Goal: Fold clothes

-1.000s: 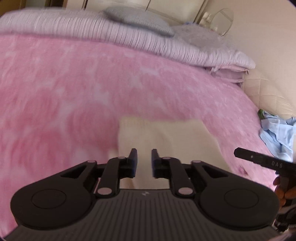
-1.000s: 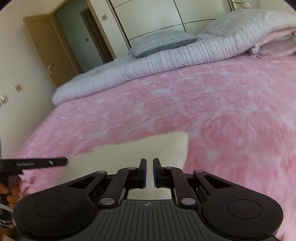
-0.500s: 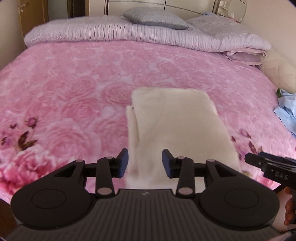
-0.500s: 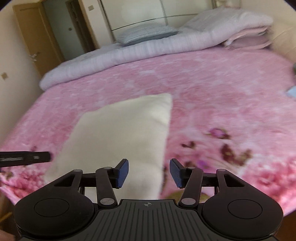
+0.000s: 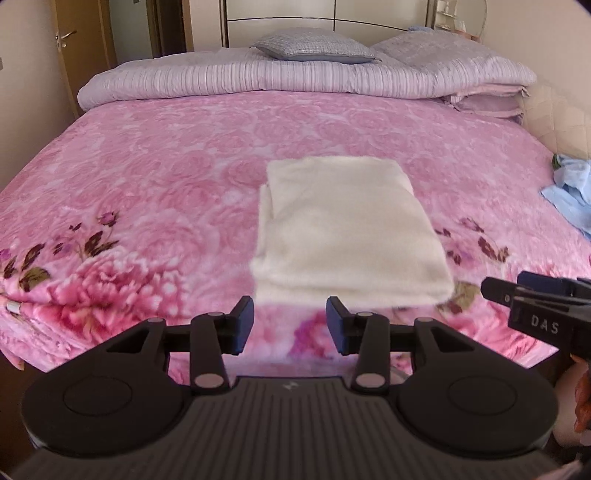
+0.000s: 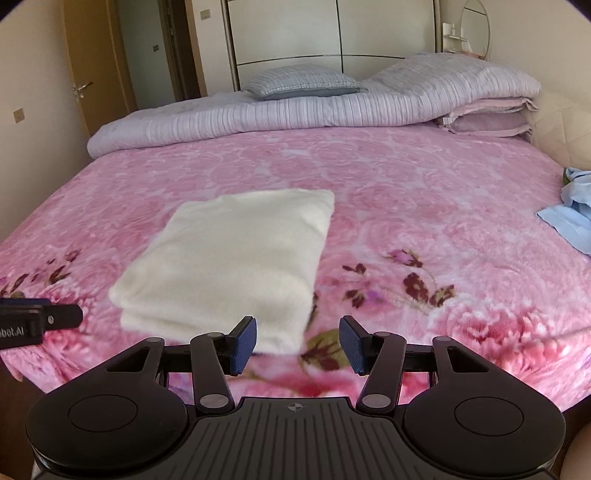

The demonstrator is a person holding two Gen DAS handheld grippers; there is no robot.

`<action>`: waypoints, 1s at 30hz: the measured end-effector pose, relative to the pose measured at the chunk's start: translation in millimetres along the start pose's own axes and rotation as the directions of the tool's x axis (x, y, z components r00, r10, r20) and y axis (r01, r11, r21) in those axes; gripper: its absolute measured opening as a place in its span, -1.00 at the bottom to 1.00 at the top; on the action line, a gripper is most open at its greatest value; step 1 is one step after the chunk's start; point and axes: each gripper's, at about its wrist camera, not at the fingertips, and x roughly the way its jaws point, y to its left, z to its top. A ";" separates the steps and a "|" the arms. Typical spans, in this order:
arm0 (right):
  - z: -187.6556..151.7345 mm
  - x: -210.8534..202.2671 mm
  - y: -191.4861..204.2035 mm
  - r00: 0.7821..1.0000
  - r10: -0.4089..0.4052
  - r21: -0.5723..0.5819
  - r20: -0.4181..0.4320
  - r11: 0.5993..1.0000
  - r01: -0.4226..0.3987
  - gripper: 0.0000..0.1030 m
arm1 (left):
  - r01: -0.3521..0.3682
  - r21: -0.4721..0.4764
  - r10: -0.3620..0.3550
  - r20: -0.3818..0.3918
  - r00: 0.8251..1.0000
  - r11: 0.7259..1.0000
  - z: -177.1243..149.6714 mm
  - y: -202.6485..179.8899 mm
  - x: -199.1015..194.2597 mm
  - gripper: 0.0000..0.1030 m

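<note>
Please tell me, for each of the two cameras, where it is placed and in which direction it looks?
Left wrist: sits on the left gripper, looks along its open jaws across the pink bedspread at the folded cream cloth; the right gripper's tip shows at the right edge.
Right wrist: sits on the right gripper, jaws open, faces the headboard; the left gripper's tip shows at the left edge.
Shared: cloth, bedspread, grey pillow, blue garment.
</note>
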 end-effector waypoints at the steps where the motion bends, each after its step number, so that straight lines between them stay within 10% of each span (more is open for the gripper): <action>1: -1.9 -1.9 -0.5 1.000 0.000 0.000 -0.001 1.000 0.000 0.04 | -0.002 0.009 0.002 -0.002 1.000 1.000 -3.5 -3.8 -3.2 -0.25; 10: -15.3 -12.6 -2.2 1.000 0.012 0.009 -0.005 1.000 -0.012 0.04 | 0.000 0.037 0.000 0.010 1.000 0.999 -14.8 -8.9 -14.9 -0.18; 20: -9.7 5.4 -21.3 0.995 0.102 0.105 -0.014 0.989 -0.100 0.05 | 0.219 -0.102 -0.220 -0.004 0.975 0.970 3.8 34.8 22.0 -0.04; 30: 8.0 76.2 -100.7 0.940 0.341 0.495 -0.015 0.819 -0.290 0.05 | 0.399 -0.487 -0.433 0.047 0.900 0.777 32.2 130.7 136.9 0.05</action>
